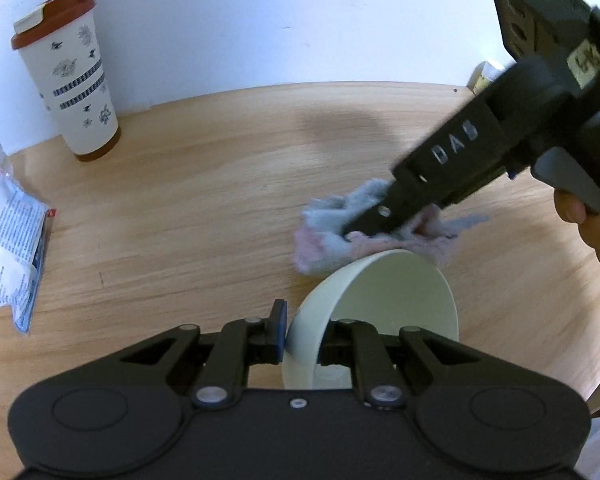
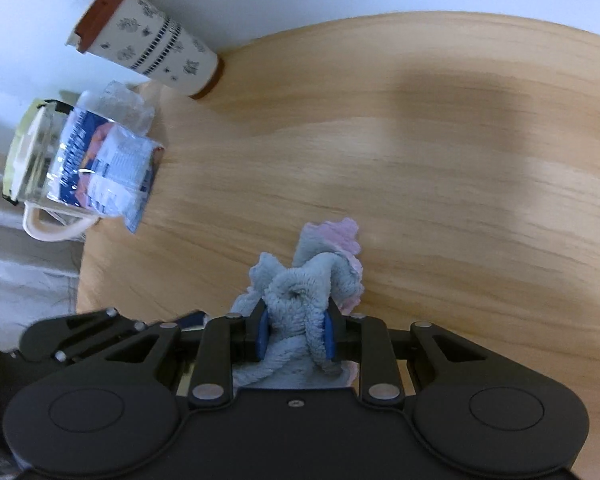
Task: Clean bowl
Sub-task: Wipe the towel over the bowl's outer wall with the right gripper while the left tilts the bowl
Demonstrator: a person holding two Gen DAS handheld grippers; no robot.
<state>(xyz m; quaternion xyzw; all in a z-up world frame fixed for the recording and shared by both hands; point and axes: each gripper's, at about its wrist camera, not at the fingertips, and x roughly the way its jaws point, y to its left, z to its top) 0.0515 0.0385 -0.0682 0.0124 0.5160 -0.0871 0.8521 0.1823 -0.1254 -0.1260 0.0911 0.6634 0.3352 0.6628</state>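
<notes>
In the left wrist view a cream bowl (image 1: 384, 300) is tipped on its side just above the wooden table (image 1: 172, 208), its inside facing right. My left gripper (image 1: 305, 336) is shut on the bowl's rim, one finger outside the wall and one inside. Just beyond the bowl's top edge is a bunched blue-and-pink cloth (image 1: 324, 248), with my right gripper (image 1: 366, 226) shut on it and a hand (image 1: 596, 228) holding that gripper. The right wrist view shows the cloth (image 2: 308, 288) squeezed between my right gripper's (image 2: 296, 334) blue pads (image 2: 263, 334), low over the table.
A white travel cup with a brown lid (image 1: 72, 76) stands by the wall at the back left. A printed plastic packet (image 1: 8, 248) lies at the table's left edge, next to a glass jar (image 2: 28, 152) and a mug handle (image 2: 56, 232).
</notes>
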